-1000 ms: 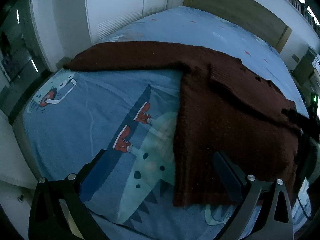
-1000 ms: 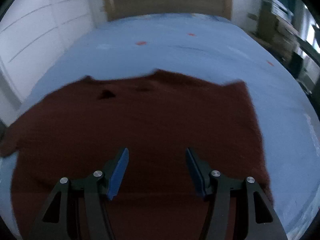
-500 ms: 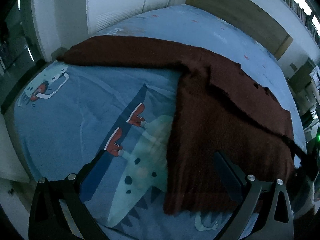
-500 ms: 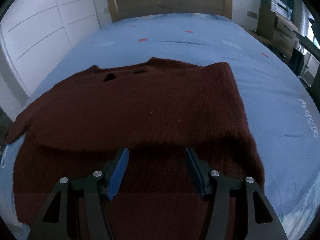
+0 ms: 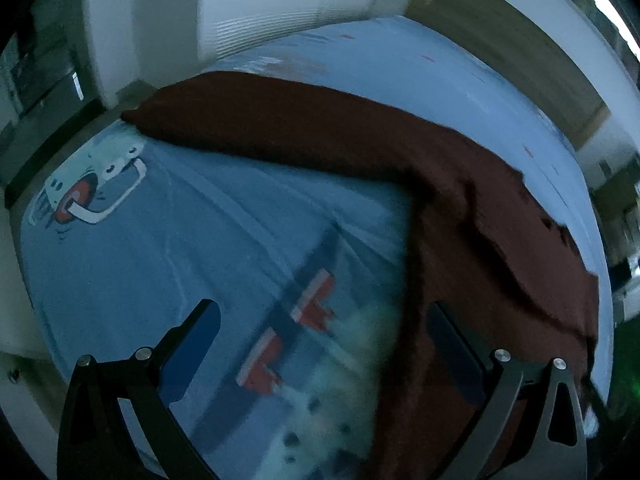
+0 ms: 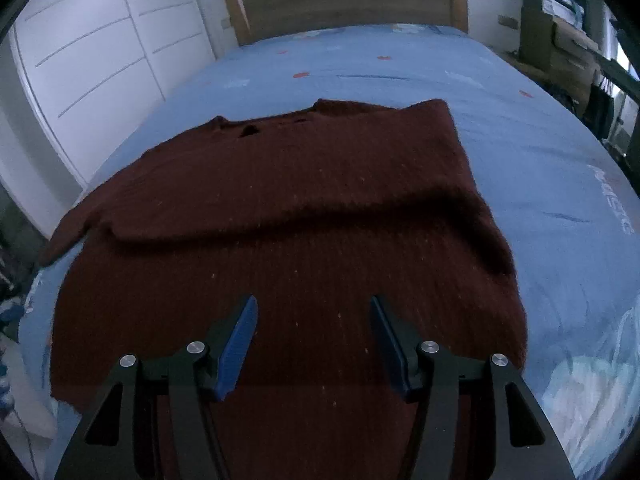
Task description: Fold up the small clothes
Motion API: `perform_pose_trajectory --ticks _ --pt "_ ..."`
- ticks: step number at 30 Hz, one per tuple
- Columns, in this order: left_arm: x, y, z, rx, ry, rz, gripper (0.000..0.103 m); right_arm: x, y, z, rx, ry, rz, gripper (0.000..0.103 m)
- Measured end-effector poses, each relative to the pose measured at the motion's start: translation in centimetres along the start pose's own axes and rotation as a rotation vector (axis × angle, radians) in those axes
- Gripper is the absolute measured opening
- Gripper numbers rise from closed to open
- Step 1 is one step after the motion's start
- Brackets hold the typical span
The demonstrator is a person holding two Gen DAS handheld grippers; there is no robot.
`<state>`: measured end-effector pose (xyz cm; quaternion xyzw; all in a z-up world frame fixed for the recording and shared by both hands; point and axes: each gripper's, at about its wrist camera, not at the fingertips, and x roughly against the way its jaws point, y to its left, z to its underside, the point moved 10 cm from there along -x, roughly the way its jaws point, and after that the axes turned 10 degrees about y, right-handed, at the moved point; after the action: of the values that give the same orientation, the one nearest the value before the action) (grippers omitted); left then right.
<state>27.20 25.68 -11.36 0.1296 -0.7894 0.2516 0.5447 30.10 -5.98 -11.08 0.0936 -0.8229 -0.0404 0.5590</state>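
Two pairs of tongs, both spread wide and holding nothing: my left tongs (image 5: 324,348) hang over the bed (image 6: 532,152) with one finger above the printed sheet and the other above the sweater's side edge, and my right tongs (image 6: 312,320) hover over the near half of the sweater (image 6: 280,208). The dark red knit lies flat on the blue sheet, hem toward me. One sleeve is already folded across the chest, its edge forming a ridge across the body. The other sleeve (image 5: 280,120) stretches out straight toward the bed's left side, close to the mattress edge.

My worry is that outstretched sleeve. If I pinch only the top layer near the cuff, the loose knit may stretch or drag the body along, and the folded sleeve could slide off its place. The cuff lies so near the edge that a careless tug might send it over the side. Small holes near the neckline could also snag a fingertip.

Compared with a second ago, my left view has swung closer and lower and is now blurred with motion; the sweater's hem corner has dropped out of sight beneath the tongs. My right view has pulled back, so the whole body and the folded sleeve's ridge now show.
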Motion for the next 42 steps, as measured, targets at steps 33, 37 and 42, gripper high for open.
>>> perform_pose_trajectory --ticks 33,37,42 --pt "-5.2 17.0 -14.7 0.713 -0.160 0.624 0.037 1.4 -0.7 0.7 0.016 0.008 0.038 0.060" --pt "-5.8 17.7 -16.2 0.735 -0.180 0.653 0.032 1.3 -0.5 0.8 0.027 0.016 0.043 0.060" --pt "-6.7 17.9 -18.0 0.746 -0.193 0.657 0.032 1.2 -0.3 0.7 0.043 0.025 0.048 0.060"
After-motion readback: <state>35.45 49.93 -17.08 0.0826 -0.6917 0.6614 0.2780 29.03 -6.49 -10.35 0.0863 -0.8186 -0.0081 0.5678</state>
